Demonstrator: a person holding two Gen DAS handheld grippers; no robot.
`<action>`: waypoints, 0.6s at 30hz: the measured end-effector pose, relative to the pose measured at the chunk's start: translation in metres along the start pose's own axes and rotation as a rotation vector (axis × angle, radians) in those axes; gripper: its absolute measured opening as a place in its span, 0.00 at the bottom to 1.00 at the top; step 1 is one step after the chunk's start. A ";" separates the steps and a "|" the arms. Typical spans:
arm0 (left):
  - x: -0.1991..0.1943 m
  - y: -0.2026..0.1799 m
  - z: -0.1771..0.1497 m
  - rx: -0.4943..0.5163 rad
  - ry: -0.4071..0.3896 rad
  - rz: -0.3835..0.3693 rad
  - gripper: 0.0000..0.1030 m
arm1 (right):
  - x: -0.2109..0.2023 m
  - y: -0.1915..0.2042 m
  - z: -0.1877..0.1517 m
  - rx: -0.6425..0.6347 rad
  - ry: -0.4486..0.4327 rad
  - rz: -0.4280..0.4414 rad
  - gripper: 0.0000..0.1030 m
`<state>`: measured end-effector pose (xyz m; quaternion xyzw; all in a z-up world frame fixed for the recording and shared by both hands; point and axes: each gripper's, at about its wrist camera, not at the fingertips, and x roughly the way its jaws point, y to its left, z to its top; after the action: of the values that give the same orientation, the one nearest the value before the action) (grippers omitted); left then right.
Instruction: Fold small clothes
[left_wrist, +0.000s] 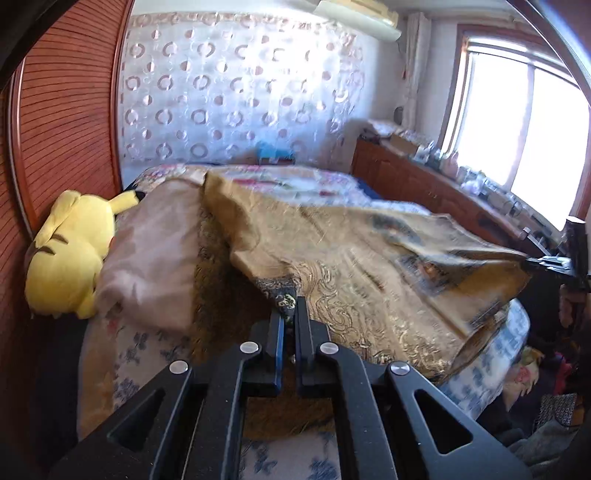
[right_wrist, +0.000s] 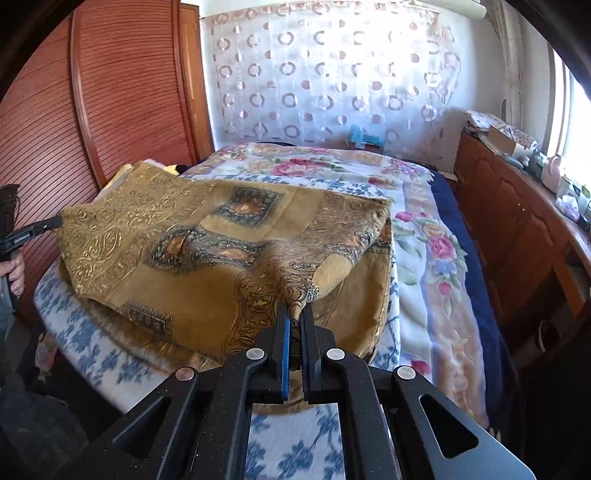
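Gold patterned cloth (right_wrist: 207, 254), one piece, lifted by two grippers, left gripper (left_wrist: 290, 314) and right gripper (right_wrist: 295, 314), jaws clamped on corners.

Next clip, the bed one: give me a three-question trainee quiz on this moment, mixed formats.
1. True or false: both grippers are shut on the gold patterned cloth.
2. Multiple choice: the yellow plush toy lies (A) on the window sill, (B) beside the wooden wardrobe, (C) on the floor.
3. Fill in: the cloth's pinched edge is ____ the bed, not flat on it.

Key: 1 true, left gripper and right gripper; 2 B; 3 lifted off.
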<state>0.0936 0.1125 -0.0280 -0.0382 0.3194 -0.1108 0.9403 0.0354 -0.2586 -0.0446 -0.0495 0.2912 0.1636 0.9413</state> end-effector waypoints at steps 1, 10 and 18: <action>0.003 0.000 -0.004 0.007 0.020 0.013 0.05 | 0.001 0.001 -0.005 -0.005 0.014 -0.002 0.04; 0.023 0.005 -0.027 -0.002 0.103 0.025 0.31 | 0.033 -0.007 -0.029 0.056 0.081 -0.023 0.07; 0.012 0.014 -0.024 -0.025 0.064 0.048 0.78 | 0.013 0.001 -0.017 0.064 -0.003 -0.076 0.43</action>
<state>0.0910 0.1235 -0.0563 -0.0385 0.3515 -0.0853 0.9315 0.0367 -0.2572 -0.0657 -0.0301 0.2928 0.1187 0.9483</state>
